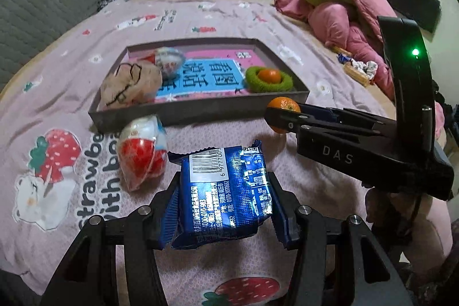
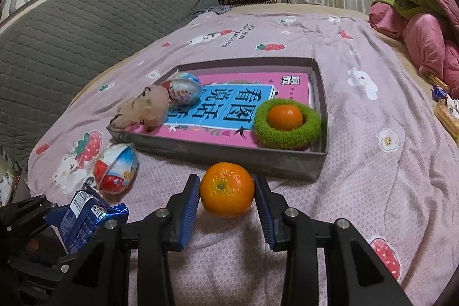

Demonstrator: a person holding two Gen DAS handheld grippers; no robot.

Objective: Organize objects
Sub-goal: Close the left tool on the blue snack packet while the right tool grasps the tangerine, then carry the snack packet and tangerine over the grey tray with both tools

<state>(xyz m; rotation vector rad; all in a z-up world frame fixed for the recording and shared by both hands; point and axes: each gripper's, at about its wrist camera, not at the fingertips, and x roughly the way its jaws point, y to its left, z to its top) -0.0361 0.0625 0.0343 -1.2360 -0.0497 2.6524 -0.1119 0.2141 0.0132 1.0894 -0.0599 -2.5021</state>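
My left gripper (image 1: 222, 188) is shut on a blue foil snack packet (image 1: 226, 191), held above the bedspread; the packet (image 2: 83, 217) also shows at the lower left of the right wrist view. My right gripper (image 2: 226, 191) is shut on a tangerine (image 2: 226, 188), just in front of the grey tray (image 2: 229, 155); from the left wrist view that tangerine (image 1: 282, 105) hangs near the tray's front right corner. Inside the tray (image 1: 183, 111) lie a pink and blue book (image 2: 229, 108), a foil egg (image 2: 185, 89), a beige plush (image 2: 146, 109) and a green ring (image 2: 287, 131) around a second tangerine (image 2: 285, 116).
A red, white and blue wrapped egg (image 1: 143, 152) lies on the bedspread left of the packet. A grey quilted cushion (image 2: 71, 36) rises on the left. Pink and green bedding (image 1: 338, 7) is heaped at the far right, with snacks (image 1: 355, 68) beside it.
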